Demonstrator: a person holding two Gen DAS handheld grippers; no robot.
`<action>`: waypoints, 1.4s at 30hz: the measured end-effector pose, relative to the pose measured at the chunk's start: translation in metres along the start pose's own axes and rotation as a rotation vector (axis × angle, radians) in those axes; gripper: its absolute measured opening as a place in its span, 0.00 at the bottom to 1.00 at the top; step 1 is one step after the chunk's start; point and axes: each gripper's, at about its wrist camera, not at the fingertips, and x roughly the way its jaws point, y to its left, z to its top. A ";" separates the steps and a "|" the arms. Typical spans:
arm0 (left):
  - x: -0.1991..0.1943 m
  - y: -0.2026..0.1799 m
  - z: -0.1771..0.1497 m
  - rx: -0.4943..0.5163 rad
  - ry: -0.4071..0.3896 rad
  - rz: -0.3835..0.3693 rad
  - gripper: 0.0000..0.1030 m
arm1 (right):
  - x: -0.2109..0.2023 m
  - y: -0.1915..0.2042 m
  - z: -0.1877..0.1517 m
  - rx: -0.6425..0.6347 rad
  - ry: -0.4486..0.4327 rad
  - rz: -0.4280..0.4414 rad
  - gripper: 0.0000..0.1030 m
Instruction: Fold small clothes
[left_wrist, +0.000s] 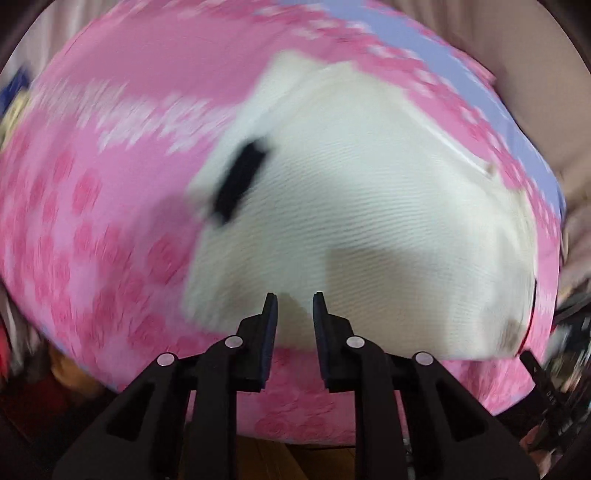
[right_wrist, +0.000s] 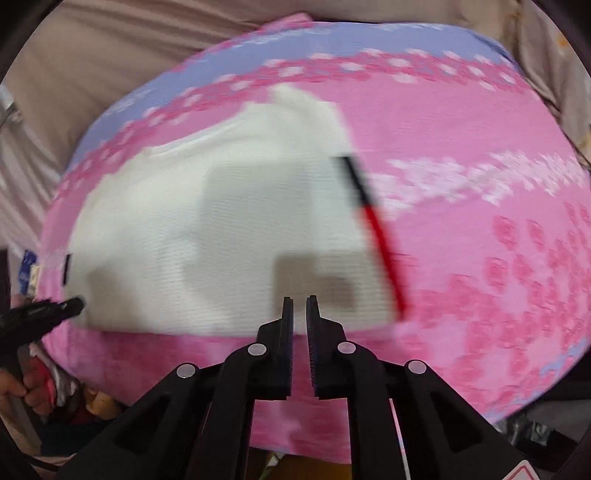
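A white ribbed garment (left_wrist: 369, 221) lies spread on a pink flowered cloth (left_wrist: 129, 147). It has a black patch (left_wrist: 240, 181) on its left part. In the right wrist view the garment (right_wrist: 221, 229) has a black and red band (right_wrist: 373, 225) along its right edge. My left gripper (left_wrist: 294, 302) is open and empty, just above the garment's near edge. My right gripper (right_wrist: 299, 306) is open by a narrow gap and empty, over the garment's near right corner. The left gripper's tip also shows at the far left of the right wrist view (right_wrist: 70, 306). Both views are blurred.
The pink cloth (right_wrist: 480, 258) has a lilac band (right_wrist: 332, 37) at its far side and covers a raised surface. Beige fabric (right_wrist: 92, 74) lies behind it. Cluttered items (left_wrist: 44, 376) sit below its near left edge.
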 end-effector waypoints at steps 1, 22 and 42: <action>-0.002 -0.008 0.002 0.039 -0.015 0.008 0.21 | 0.013 0.014 -0.001 -0.037 0.018 -0.013 0.09; -0.005 0.009 0.005 0.106 -0.034 0.031 0.33 | 0.031 0.100 0.008 -0.189 0.060 -0.034 0.17; 0.018 0.035 0.134 -0.108 -0.053 -0.099 0.72 | 0.039 0.015 0.158 0.020 -0.118 -0.247 0.61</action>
